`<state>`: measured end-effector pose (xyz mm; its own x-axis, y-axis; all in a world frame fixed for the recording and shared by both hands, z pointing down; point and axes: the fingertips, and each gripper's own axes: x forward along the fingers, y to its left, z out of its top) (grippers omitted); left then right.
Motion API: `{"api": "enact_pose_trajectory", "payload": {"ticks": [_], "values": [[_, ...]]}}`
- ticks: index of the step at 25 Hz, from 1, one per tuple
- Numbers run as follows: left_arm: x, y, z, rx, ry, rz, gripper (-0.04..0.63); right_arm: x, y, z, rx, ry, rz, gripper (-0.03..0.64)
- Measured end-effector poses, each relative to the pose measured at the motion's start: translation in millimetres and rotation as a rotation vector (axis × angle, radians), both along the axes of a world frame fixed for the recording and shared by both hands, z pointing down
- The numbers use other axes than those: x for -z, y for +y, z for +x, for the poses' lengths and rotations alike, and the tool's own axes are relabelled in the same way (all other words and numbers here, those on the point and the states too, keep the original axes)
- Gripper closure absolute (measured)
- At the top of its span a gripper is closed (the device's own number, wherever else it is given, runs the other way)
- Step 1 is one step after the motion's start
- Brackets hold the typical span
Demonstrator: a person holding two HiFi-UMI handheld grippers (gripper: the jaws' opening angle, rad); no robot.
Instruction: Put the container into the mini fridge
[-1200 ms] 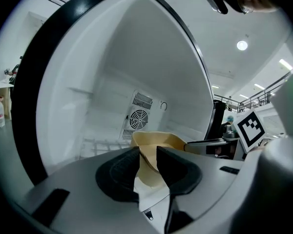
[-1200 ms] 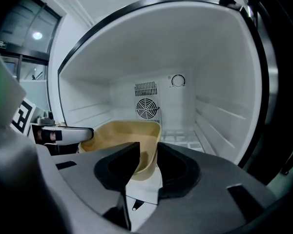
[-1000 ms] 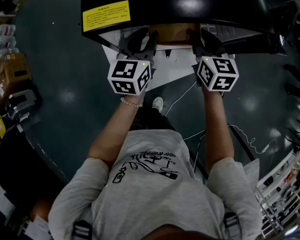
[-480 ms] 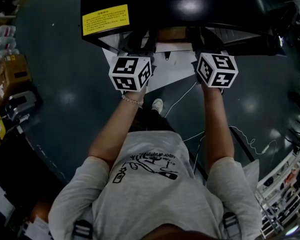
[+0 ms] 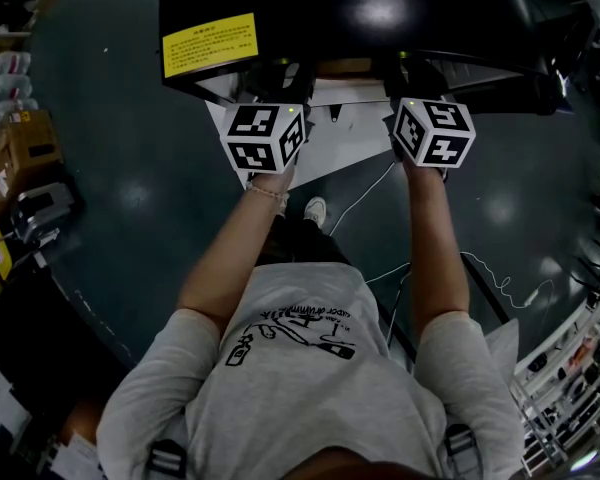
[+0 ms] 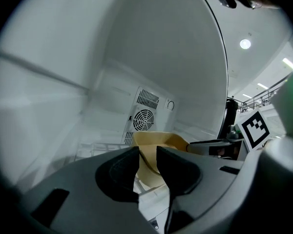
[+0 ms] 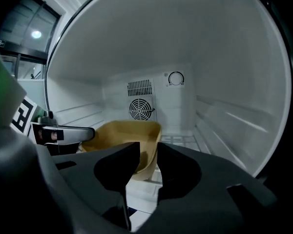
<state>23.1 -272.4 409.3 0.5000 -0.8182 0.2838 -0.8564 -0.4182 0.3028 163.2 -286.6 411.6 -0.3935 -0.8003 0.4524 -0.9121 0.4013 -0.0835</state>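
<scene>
A tan open container [image 7: 124,130] hangs inside the white mini fridge [image 7: 224,116], held by its two side walls. My left gripper [image 6: 147,165] is shut on the container's [image 6: 158,141] left wall, which runs between its dark pads. On the opposite wall my right gripper [image 7: 147,162] is shut, with the rim between its pads. In the head view only a thin tan strip of the container [image 5: 345,67] shows under the fridge's black top [image 5: 380,8]. Both marker cubes [image 5: 263,136] [image 5: 433,131] sit at the fridge mouth.
A round fan grille [image 7: 138,108] and a dial [image 7: 176,78] sit on the fridge's back wall, and a wire shelf [image 7: 185,140] lies below the container. A yellow label [image 5: 208,43] is on the fridge top. A cable [image 5: 480,268] trails over the dark floor; boxes [image 5: 20,148] stand left.
Both grippers have moved forward into the fridge with the container. In the head view the tan container has slid almost wholly under the black top.
</scene>
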Motion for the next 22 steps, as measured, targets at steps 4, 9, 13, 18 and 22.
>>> {"api": "enact_pose_trajectory", "payload": {"ticks": [4, 9, 13, 18, 22], "values": [[-1, -4, -1, 0.002, -0.003, -0.003, 0.482, -1, -5, -1, 0.002, 0.0, 0.0, 0.511], [-4, -7, -2, 0.005, -0.003, -0.01, 0.482, -1, -11, -3, 0.006, 0.001, -0.001, 0.511], [-9, -8, -2, 0.003, -0.012, -0.017, 0.482, -5, -15, -3, 0.008, 0.0, -0.007, 0.511], [-12, -9, -5, 0.009, -0.018, -0.021, 0.482, -12, -18, -5, 0.019, 0.01, -0.019, 0.511], [-13, -12, -5, 0.011, -0.024, -0.019, 0.48, -16, -20, -5, 0.015, 0.011, -0.025, 0.511]]}}
